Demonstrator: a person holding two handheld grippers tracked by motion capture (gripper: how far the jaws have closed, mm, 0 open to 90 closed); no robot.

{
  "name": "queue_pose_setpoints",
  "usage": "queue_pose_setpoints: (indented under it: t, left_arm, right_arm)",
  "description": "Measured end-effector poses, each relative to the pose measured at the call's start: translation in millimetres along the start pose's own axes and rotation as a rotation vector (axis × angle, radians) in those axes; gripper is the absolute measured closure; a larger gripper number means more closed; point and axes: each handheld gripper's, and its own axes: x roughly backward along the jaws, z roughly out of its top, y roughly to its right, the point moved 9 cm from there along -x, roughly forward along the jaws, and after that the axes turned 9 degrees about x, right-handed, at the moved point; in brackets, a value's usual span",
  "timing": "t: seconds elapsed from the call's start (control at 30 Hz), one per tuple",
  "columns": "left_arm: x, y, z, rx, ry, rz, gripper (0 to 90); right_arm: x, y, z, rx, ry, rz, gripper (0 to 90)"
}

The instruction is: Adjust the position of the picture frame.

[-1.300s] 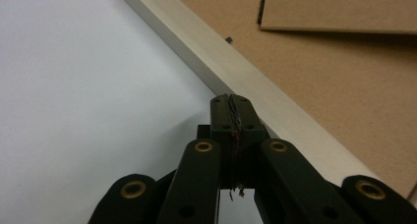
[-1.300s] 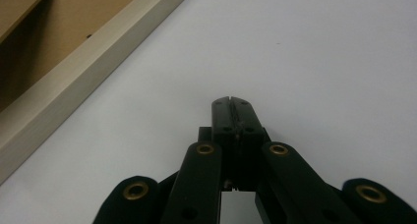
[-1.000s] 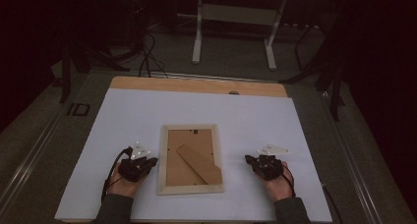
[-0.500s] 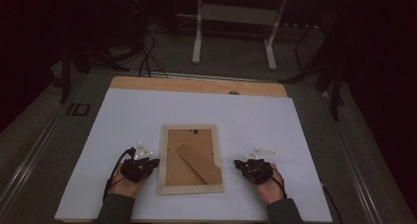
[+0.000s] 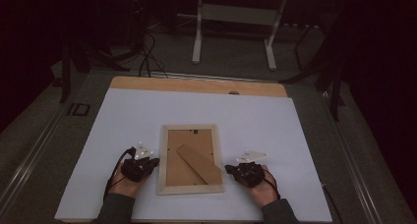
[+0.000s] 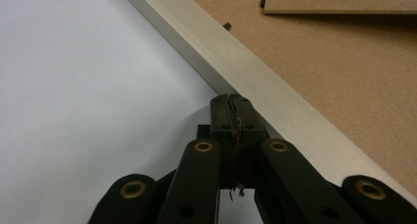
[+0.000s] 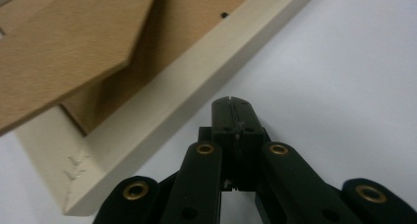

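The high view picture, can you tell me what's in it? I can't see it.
A wooden picture frame lies back side up on a white table, its brown stand flap showing. A person's hands hold a black tool at each side of it: the left tool and the right tool, both shut. Beyond the table the room is dark.

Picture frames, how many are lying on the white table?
1. The pale wooden picture frame lies face down on the white table, its brown backing board up, between the left gripper and the right gripper. Nothing seems to hide another.
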Motion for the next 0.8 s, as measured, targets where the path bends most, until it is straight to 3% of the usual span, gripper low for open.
queue_pose_setpoints:
  t: [0.2, 0.8]
  left_arm:
    - [-2.5, 0.9, 2.3, -0.003, 0.0, -0.006, 90.0]
    - [-11.7, 3.5, 11.9, 0.005, -0.01, 0.0, 90.0]
  right_arm:
    - [-2.5, -6.3, 2.2, 0.014, 0.004, 0.018, 89.9]
    - [0.8, -1.4, -1.1, -0.009, 0.006, 0.015, 90.0]
